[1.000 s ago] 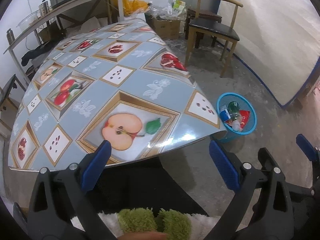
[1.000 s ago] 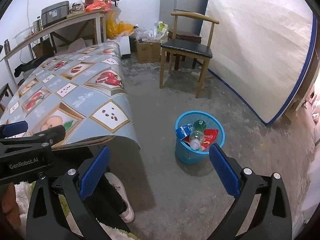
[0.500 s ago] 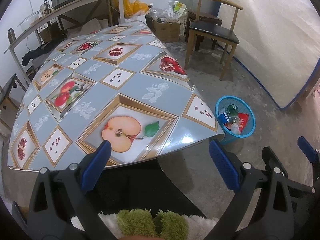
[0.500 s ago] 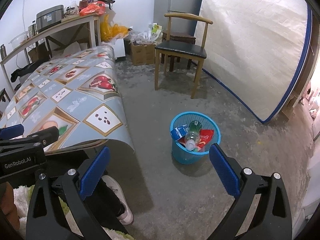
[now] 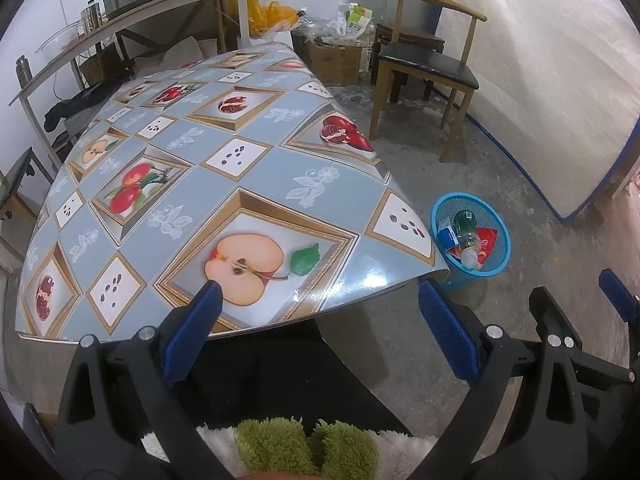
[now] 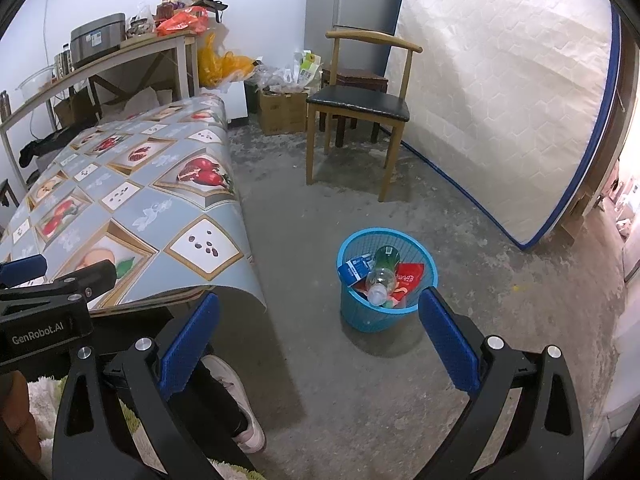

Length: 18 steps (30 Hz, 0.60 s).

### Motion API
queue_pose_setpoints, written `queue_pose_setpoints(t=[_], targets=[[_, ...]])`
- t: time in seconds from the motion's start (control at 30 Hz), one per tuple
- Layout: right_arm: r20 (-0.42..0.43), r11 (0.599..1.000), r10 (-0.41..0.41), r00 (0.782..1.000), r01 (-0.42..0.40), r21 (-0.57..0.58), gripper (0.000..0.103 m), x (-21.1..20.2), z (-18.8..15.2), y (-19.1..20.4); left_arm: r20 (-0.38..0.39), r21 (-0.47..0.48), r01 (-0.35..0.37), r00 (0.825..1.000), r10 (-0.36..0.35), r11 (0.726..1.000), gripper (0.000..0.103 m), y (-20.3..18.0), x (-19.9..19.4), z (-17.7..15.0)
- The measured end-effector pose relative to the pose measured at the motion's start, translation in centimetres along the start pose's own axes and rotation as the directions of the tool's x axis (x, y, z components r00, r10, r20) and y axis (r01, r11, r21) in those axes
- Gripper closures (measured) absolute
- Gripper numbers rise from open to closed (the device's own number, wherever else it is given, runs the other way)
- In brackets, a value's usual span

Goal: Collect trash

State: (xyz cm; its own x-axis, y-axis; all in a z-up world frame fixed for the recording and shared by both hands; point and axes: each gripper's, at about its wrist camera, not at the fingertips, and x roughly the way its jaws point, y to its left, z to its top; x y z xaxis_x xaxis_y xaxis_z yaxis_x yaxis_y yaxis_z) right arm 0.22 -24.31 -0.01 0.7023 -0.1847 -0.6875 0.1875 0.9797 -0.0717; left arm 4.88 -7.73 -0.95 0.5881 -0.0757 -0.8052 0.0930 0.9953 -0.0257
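A fruit-patterned surface (image 5: 208, 168) fills the left of both frames. Lower centre right in the right wrist view, a blue basket (image 6: 362, 316) on the concrete floor holds a plastic bottle (image 6: 382, 276), a carton and red wrappers. A wooden chair (image 6: 360, 104) stands behind. Left tongs (image 5: 320, 304) and right tongs (image 6: 320, 312) gape wide, empty, touching nothing.

Concrete floor (image 6: 328, 208); wooden chair (image 6: 360, 104); mattress (image 6: 500, 100) against wall.
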Motion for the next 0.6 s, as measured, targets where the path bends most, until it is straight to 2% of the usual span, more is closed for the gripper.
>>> queue_pose_setpoints(t=[0.6], targets=[[0.007, 1.000, -0.002, 1.000, 0.002, 0.003, 0.006, -0.32, 0.35, -0.15, 0.000, 0.000, -0.001, 1.000, 0.001, 1.000, 0.009, -0.08, -0.04, 0.08]])
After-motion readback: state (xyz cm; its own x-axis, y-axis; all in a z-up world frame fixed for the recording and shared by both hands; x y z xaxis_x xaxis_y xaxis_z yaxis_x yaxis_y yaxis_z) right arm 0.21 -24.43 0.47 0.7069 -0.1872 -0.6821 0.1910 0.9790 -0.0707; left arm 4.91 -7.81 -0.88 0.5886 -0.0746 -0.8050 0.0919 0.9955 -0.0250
